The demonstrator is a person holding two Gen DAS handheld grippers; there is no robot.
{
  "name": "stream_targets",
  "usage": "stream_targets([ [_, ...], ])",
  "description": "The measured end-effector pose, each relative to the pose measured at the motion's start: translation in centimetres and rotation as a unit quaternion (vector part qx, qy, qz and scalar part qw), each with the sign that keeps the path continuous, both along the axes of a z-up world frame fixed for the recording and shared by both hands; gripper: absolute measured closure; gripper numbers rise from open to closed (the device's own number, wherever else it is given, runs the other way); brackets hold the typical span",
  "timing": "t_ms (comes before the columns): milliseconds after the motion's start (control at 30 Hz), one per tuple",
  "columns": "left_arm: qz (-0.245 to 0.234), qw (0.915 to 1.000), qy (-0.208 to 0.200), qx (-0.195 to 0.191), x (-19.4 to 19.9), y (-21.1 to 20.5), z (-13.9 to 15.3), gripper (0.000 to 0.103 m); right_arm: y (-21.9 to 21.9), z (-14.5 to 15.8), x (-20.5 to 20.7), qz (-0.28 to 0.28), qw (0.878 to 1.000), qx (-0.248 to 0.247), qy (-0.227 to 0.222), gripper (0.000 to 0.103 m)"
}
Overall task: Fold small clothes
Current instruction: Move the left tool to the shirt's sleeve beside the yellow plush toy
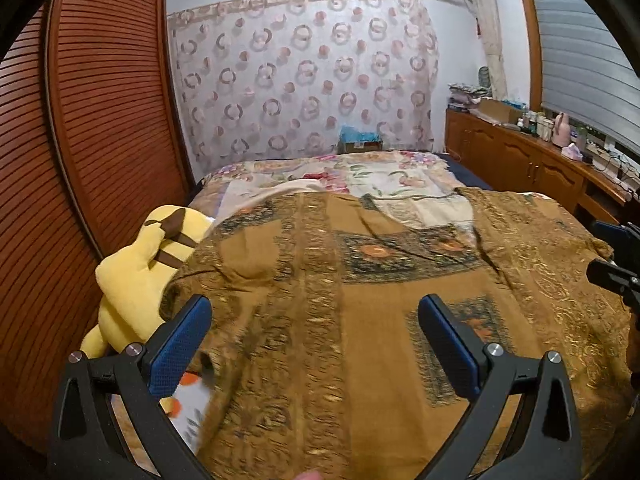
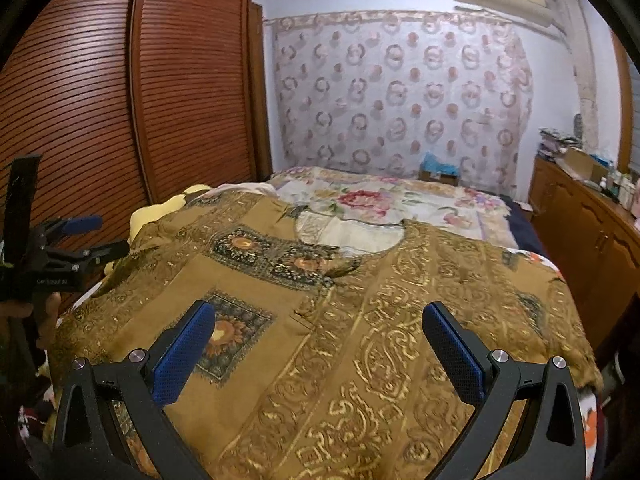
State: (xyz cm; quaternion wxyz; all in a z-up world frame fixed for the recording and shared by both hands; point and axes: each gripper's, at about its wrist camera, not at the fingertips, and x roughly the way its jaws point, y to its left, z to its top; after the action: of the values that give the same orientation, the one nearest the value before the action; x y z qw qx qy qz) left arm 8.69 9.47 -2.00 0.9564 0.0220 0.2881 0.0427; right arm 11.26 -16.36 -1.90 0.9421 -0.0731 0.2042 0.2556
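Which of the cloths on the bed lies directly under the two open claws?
The brown gold-patterned garment, spread flat nearest the cameras; the pale floral bedspread lies farther back, beyond its neckline.

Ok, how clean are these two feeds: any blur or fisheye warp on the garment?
Left wrist view: the brown patterned garment smears with motion blur near the open left gripper, and the slatted wooden wardrobe door bows strongly. Right wrist view: sharper, the gold scrollwork is readable by the open right gripper; dark vignette in the corners, warm indoor light, no harsh glare.
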Motion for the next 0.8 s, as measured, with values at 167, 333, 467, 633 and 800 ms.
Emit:
stream_targets([
  [167, 0.015, 0.9995, 0.017, -0.02, 1.3, 3.4, 0.0, 0.0, 0.5, 0.8, 3.6, 0.019, 0.999, -0.021, 0.019, 0.0],
  [333, 0.038, 0.998, 0.036, -0.035, 2.6, 7.6, -0.2, 0.0, 1.5, 1.3, 7.0, 0.031, 0.998, -0.036, 0.04, 0.0],
  [467, 0.06, 0.9953, 0.056, -0.052, 3.7, 10.5, -0.8, 0.0, 2.7, 1.3, 9.7, 0.039, 0.996, -0.047, 0.061, 0.0],
  [633, 0.082, 0.9883, 0.083, -0.098, 4.9, 13.9, -2.9, 0.013, 4.3, 0.8, 13.0, 0.049, 0.992, -0.07, 0.092, 0.001],
  [800, 0.084, 0.9757, 0.13, -0.155, 6.4, 16.1, -6.1, 0.026, 5.3, 0.3, 15.5, 0.051, 0.987, -0.088, 0.121, 0.001],
])
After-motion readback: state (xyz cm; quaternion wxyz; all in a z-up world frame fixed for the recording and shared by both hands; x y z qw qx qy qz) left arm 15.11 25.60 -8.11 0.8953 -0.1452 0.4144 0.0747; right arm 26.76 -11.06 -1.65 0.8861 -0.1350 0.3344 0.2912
